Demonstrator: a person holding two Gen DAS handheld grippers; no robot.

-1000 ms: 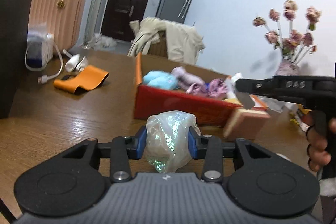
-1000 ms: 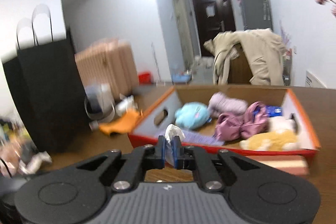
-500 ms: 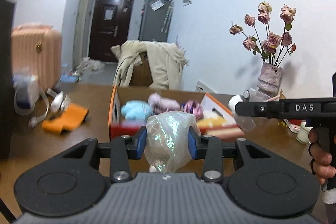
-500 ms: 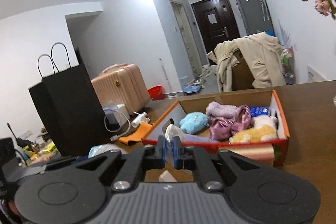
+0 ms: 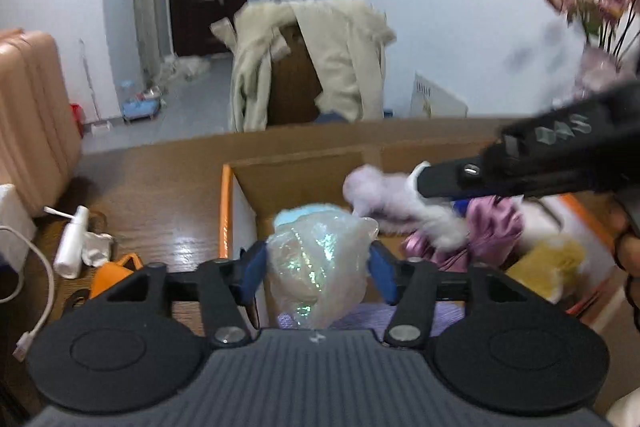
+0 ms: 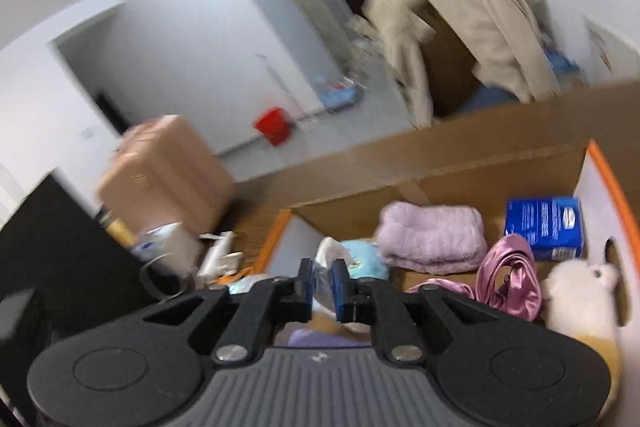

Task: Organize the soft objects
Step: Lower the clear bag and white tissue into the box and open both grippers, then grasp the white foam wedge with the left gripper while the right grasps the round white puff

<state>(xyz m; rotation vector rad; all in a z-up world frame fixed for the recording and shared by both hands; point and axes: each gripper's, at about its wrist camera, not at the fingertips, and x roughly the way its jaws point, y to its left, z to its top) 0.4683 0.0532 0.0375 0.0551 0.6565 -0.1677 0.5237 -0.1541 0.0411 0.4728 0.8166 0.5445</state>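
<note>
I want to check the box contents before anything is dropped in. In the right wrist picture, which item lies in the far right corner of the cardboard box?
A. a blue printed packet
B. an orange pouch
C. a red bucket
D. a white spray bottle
A: the blue printed packet sits against the back right corner of the cardboard box, behind the pink satin cloth and right of the folded lilac towel.

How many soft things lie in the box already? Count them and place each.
5 at least: blue plush at the left, lilac towel at the back, pink satin cloth in the middle, white plush at the right, purple cloth near the front. More may be hidden.
</note>
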